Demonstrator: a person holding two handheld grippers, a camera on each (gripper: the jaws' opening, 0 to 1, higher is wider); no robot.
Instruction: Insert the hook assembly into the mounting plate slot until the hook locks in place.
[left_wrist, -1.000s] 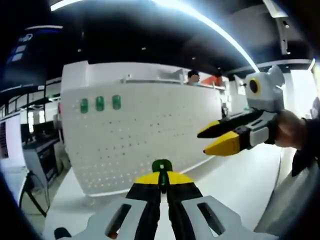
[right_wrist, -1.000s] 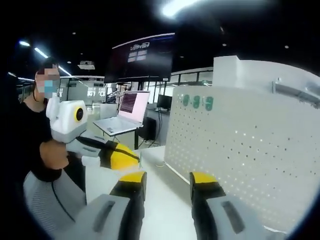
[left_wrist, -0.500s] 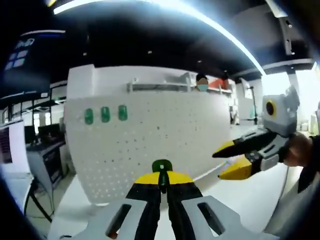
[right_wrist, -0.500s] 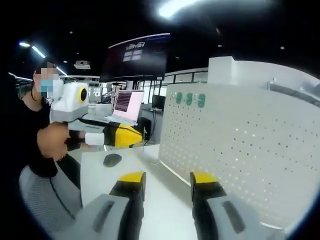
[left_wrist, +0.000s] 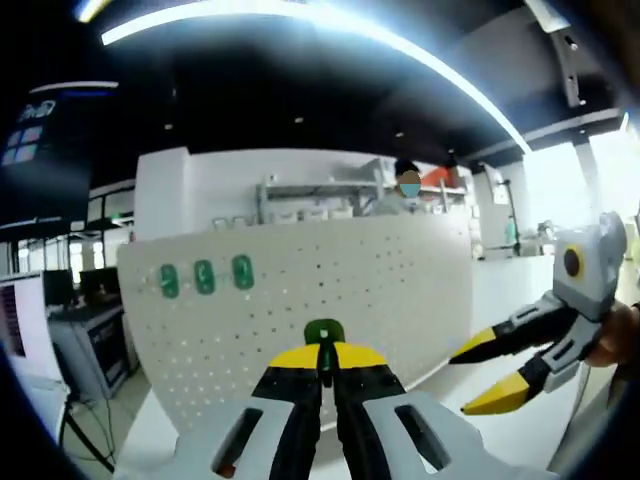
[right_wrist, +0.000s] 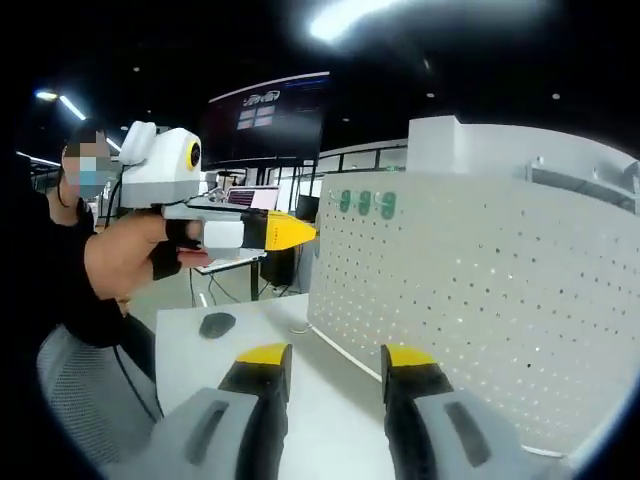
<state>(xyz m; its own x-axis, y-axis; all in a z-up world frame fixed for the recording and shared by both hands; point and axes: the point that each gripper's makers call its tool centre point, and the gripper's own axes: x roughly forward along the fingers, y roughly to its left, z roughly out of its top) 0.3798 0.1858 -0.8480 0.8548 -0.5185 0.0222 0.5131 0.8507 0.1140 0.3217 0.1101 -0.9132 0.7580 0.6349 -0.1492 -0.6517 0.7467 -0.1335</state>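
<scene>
Green hook pinched in the left claw, facing the pegboard across open desk.

The green hook (left_wrist: 323, 334) stands upright between the yellow tips of the left claw (left_wrist: 322, 362), its rounded head up and its long axis along the jaws, which are closed tight on it. It points at the white pegboard (left_wrist: 330, 300), well apart from it, where three green hooks (left_wrist: 204, 277) already sit in a row near the upper left corner. The right claw (right_wrist: 335, 360) is wide open and holds nothing; its tips hover over bare white desk (right_wrist: 250, 330) just beside the board's lower edge. A dark mouse (right_wrist: 216, 323) lies on the desk's far side.
</scene>
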